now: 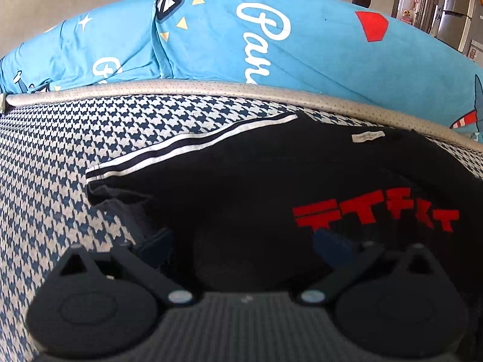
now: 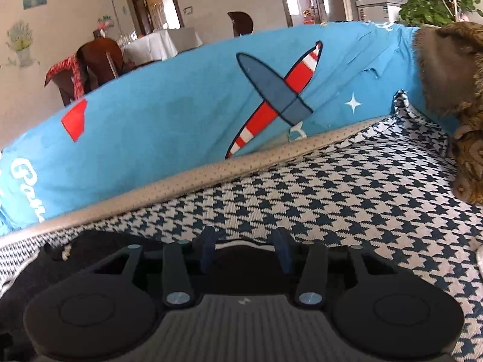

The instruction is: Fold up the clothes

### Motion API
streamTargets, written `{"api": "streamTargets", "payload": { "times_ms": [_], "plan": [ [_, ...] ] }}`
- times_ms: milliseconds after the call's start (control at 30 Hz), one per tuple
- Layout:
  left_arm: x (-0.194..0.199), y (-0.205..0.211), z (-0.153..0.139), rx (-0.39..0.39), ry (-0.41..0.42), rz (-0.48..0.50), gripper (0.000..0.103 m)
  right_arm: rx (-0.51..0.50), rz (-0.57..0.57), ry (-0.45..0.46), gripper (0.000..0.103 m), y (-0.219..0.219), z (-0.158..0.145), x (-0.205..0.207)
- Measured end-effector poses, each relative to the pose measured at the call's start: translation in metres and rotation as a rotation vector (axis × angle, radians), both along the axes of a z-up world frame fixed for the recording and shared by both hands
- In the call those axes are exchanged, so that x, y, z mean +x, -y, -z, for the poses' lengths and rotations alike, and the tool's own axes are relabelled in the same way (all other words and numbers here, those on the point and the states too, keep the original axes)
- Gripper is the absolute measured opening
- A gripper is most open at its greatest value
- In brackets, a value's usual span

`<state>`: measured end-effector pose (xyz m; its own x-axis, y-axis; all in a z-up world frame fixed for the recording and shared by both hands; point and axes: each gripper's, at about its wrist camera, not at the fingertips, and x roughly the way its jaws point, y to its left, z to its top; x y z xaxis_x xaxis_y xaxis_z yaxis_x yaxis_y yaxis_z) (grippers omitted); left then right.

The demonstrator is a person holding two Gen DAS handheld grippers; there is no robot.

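The black T-shirt (image 1: 241,181), soft, light and limp, lies on the houndstooth sofa seat (image 1: 60,157), so both the left tool (image 1: 241,247) and right tool (image 2: 246,250), standing apart and empty, should pinch its hem edges.

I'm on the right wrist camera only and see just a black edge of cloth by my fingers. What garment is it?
Observer: The left wrist view shows a black top with red lettering, lying on the houndstooth cover.
Operator: Where is the left gripper?
Observer: The left gripper is over the top's near part, jaws wide apart, pinching nothing visible.
Operator: Any landmark for the neck?
Observer: A white label lies near the far edge; a white-striped band runs left from there.
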<state>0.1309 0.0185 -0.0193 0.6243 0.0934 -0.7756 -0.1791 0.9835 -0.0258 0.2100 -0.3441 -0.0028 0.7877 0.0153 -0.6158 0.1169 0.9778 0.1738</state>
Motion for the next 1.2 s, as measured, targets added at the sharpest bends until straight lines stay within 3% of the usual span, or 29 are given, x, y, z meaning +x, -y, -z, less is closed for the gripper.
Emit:
{"api": "streamTargets", "payload": {
  "times_ms": [267, 567, 733, 800, 967, 1100, 1200],
  "plan": [
    [0.004, -0.001, 0.006, 0.007, -0.015, 0.0, 0.103, -0.089, -0.055, -0.018, 0.056, -0.009, 0.018, 0.009],
    [0.007, 0.002, 0.013, 0.014, -0.027, 0.006, 0.103, -0.21, -0.147, -0.024, 0.057, -0.025, 0.023, 0.014],
    [0.009, 0.004, 0.016, 0.018, -0.034, 0.009, 0.103, -0.218, -0.201, -0.024, 0.034, -0.03, 0.023, 0.013],
    [0.01, 0.004, 0.017, 0.021, -0.036, 0.01, 0.103, -0.241, -0.229, -0.023, 0.015, -0.035, 0.023, 0.012],
    [0.01, 0.004, 0.019, 0.024, -0.038, 0.011, 0.103, -0.276, -0.207, 0.018, 0.009, -0.044, 0.019, 0.007],
    [0.012, 0.004, 0.02, 0.03, -0.045, 0.012, 0.103, -0.252, -0.034, 0.138, 0.008, -0.036, -0.001, 0.004],
    [0.012, 0.004, 0.022, 0.039, -0.05, 0.013, 0.103, -0.228, 0.069, 0.177, 0.008, -0.032, -0.007, 0.005]
  ]
}}
